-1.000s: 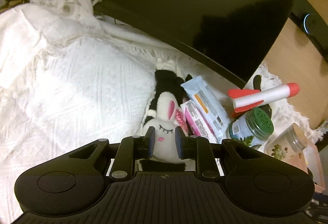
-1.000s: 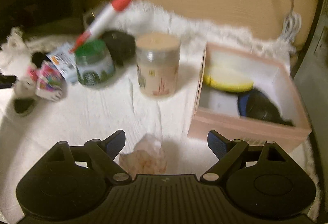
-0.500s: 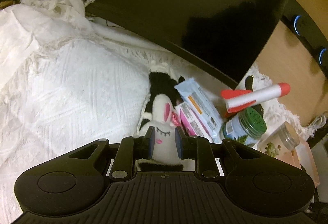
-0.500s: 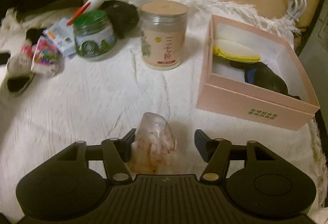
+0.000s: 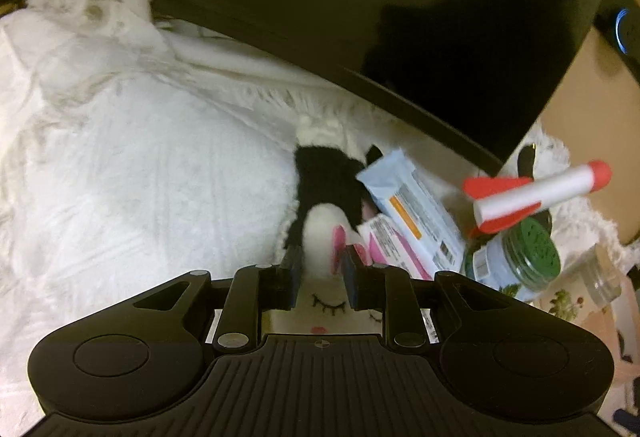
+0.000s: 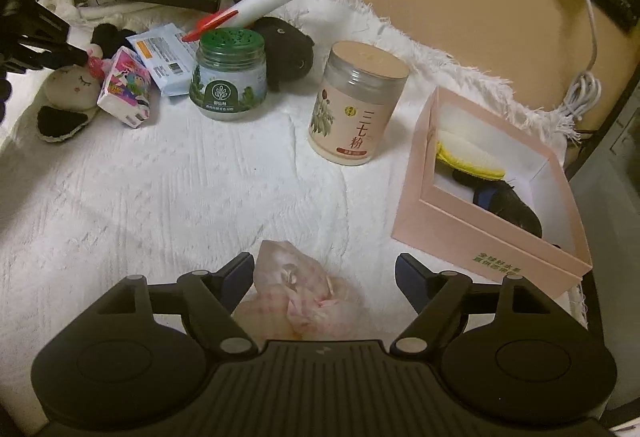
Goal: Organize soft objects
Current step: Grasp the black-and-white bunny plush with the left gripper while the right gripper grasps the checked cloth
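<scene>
Here the left gripper [image 5: 322, 273] reaches over the white plush toy [image 5: 320, 237], the one with closed-eye stitching and pink ears, lying on the white textured cloth [image 5: 140, 197]; its jaws have just been opening a little and stand narrow, one on either side of the toy's head, and I cannot tell whether the pads press on it. The right gripper [image 6: 324, 269] has its jaws wide, having just been opening, with a crumpled pink soft thing [image 6: 296, 289] between them on the cloth; its left finger is just beside the lump and the right finger stands apart from it. Beside the plush toy lie a pink-printed tissue pack [image 6: 126, 93] and a pale blue packet [image 6: 164, 57] with an orange stripe, its print too small to read. A green-lidded jar [image 6: 230, 77] bears a leaf emblem and tiny characters I cannot make out. A red-and-white rocket toy [image 6: 268, 1] leans over it, with a dark plush [image 6: 286, 49] behind. The tan-lidded canister [image 6: 356, 101] reads 三七粉. To the right, the open pink box [image 6: 492, 237], with small green characters on its front wall, holds a yellow-and-white soft piece [image 6: 468, 153] and a dark, partly blue item [image 6: 508, 205].
</scene>
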Tool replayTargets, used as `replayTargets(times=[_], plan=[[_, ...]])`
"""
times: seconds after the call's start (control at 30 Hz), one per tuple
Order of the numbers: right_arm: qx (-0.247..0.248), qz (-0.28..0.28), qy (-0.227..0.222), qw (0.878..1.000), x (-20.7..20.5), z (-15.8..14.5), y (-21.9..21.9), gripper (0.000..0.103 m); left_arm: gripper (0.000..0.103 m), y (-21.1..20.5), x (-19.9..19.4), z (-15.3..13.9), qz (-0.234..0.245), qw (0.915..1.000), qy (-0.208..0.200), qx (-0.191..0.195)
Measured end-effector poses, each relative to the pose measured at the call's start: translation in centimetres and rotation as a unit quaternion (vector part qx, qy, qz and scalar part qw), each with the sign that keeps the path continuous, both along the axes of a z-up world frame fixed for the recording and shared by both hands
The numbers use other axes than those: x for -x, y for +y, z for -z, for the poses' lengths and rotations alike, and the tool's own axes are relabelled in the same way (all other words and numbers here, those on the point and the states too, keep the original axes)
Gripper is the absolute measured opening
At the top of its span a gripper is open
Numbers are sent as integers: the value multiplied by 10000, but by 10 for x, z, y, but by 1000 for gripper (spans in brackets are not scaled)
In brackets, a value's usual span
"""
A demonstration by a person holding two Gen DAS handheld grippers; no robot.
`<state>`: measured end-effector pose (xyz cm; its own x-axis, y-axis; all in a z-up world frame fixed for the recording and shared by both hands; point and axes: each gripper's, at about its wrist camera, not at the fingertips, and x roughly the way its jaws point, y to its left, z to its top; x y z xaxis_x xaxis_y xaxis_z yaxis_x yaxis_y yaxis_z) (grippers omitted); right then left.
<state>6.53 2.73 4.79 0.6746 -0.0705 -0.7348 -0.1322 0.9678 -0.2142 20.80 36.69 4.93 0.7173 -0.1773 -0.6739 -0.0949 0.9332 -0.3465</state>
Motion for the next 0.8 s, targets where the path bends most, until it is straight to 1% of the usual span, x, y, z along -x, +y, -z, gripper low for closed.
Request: replayTargets(times=[0.03, 0.07, 0.1, 0.17, 0.2, 0.23, 0.27, 0.3, 0.33, 0.37, 0.4, 0.43, 0.47, 0.5, 0.53, 0.57, 0.67, 0.7, 0.73, 0.8], plan=[[-6, 14, 1, 10000, 0, 0, -1, 78, 32, -3, -2, 1, 51, 10000, 18, -64], [-17, 34, 9, 10000, 0, 0, -2, 79, 38, -7, -4, 3, 115, 9999, 41, -102], [-28, 60, 19, 10000, 1, 0, -3, 79, 41, -10, -5, 3, 185, 9998, 50, -82], [-57, 122, 45, 9999, 2, 0, -6, 79, 57, -12, -5, 2, 421, 9991, -6, 47], [-78, 155, 61, 9998, 3, 1, -8, 79, 58, -13, -3, 0, 571, 9983, -69, 91], [-93, 181, 76, 9998, 3, 1, -9, 79, 58, -14, -1, -2, 657, 9977, -144, 54], [-105, 207, 89, 9997, 3, 2, -10, 79, 57, -15, 2, -4, 660, 9975, -216, -89], [-120, 228, 101, 9996, 4, 2, -12, 79, 56, -16, 3, -5, 579, 9976, -250, -292], [-131, 239, 110, 9996, 4, 3, -13, 79, 54, -18, 3, -4, 441, 9971, -228, -582], [-139, 252, 117, 9995, 5, 3, -13, 79, 49, -19, 1, -1, 324, 9959, -163, -831], [-151, 258, 122, 9995, 5, 3, -13, 79, 48, -19, 0, 1, 287, 9953, -146, -910], [-157, 258, 128, 9995, 6, 3, -13, 80, 48, -16, -2, 2, 289, 9959, -159, -838], [-157, 256, 131, 9995, 7, 3, -13, 80, 53, -15, -5, 2, 306, 9969, -121, -714], [-160, 255, 133, 9995, 8, 3, -13, 81, 61, -15, -8, 3, 361, 9974, -80, -624], [-173, 262, 138, 9994, 9, 4, -14, 81, 66, -16, -11, 3, 447, 9975, -44, -546], [-198, 284, 162, 9993, 9, 5, -15, 82, 74, -18, -15, 3, 579, 9974, 12, -440], [-220, 315, 276, 9989, 9, 8, -16, 82, 81, -26, -20, 4, 803, 9961, 230, -273], [-204, 332, 264, 9989, 10, 8, -17, 82, 82, -29, -20, 4, 848, 9956, 278, -291], [-195, 355, 238, 9989, 10, 8, -17, 82, 83, -32, -20, 3, 883, 9948, 305, -395], [-193, 391, 209, 9988, 11, 6, -20, 82, 82, -42, -19, 5, 930, 9914, 329, -856]])
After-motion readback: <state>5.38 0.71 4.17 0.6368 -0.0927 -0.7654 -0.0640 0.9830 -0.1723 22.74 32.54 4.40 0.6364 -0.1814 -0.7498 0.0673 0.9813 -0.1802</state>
